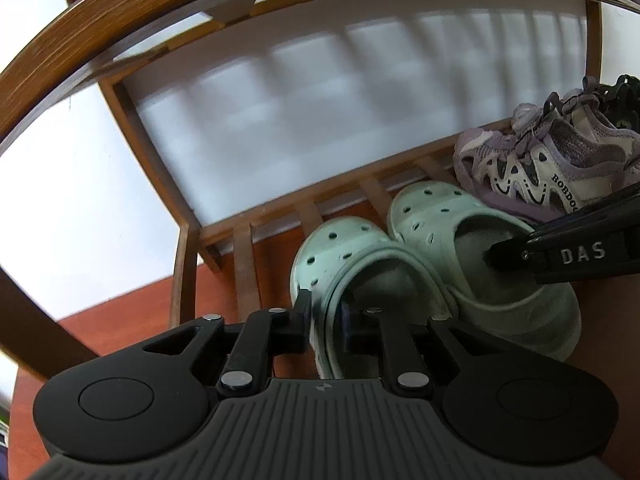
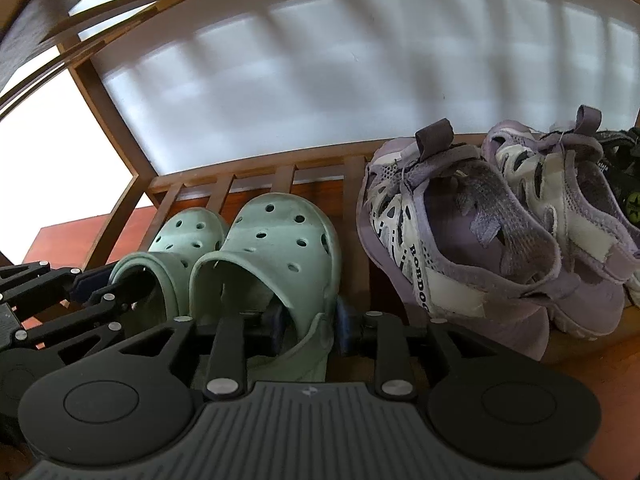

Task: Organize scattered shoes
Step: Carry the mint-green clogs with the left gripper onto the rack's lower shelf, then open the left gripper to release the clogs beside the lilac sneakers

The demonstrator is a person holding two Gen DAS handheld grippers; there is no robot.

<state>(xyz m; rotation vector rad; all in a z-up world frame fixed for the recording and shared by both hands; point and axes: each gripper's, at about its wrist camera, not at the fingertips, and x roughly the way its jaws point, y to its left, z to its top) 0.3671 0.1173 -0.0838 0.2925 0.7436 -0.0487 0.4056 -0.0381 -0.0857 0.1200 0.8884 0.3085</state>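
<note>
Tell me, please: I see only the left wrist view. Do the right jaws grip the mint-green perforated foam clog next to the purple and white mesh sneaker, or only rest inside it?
Observer: They grip it. The right gripper has one finger inside the mint-green perforated foam clog and one outside, with the side wall pinched between them.
Operator: How many sneakers stand beside it?
Observer: Two purple and white mesh sneakers, side by side, heels toward the camera.
Operator: Is anything beyond them?
Observer: A black shoe with a green star badge, at the far right of the wooden slatted shelf.
</note>
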